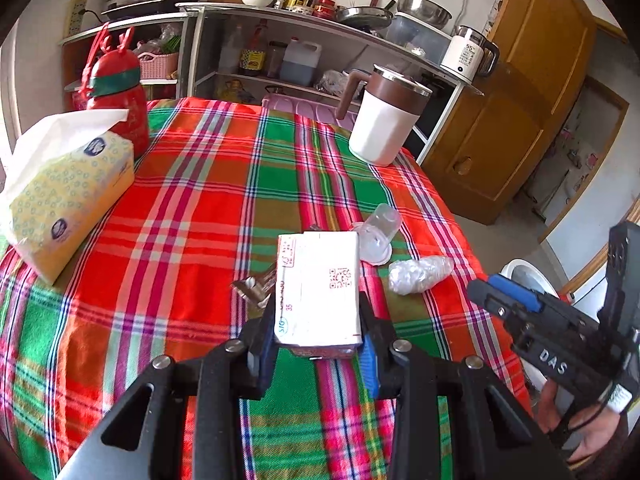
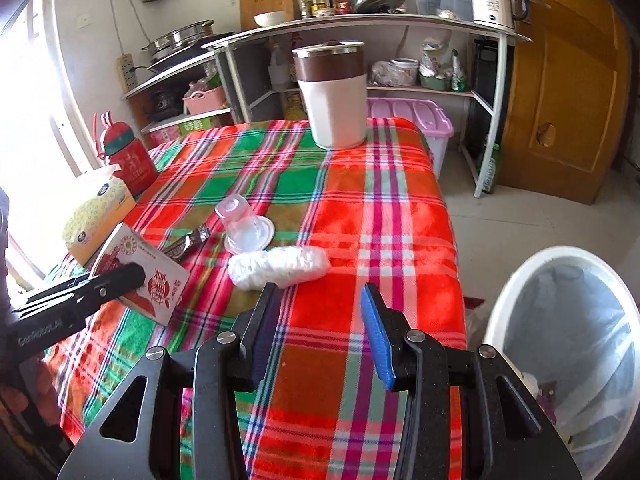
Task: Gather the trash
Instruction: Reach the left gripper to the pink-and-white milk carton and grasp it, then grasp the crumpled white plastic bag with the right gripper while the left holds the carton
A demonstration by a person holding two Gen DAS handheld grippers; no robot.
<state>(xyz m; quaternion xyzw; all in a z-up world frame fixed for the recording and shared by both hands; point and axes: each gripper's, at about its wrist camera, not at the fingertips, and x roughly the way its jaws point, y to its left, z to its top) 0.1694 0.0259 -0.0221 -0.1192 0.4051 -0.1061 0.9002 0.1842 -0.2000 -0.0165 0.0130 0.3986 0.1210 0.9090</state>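
My left claw (image 1: 318, 344) pinches a drink carton (image 1: 318, 288) at its near end, one finger on each side. The carton is a rectangular paperboard box, white on its upper face with a red QR code; its long axis runs toward 12 o'clock, away from me, above the plaid worktop (image 1: 192, 200). In the right wrist view the same carton (image 2: 150, 276) shows a red printed face.

My right claw (image 2: 320, 320) is spread and holds nothing.

White waste bin (image 2: 516, 284): round, lined with a clear plastic bag, off the worktop edge at 4 o'clock in the right view. Some scraps lie inside; I cannot identify them.

Remaining on the worktop:
- clear plastic cup (image 2: 244, 226), tipped on its side
- crumpled clear plastic wrap (image 2: 280, 266), just beside the cup
- dark foil wrapper (image 2: 188, 242)
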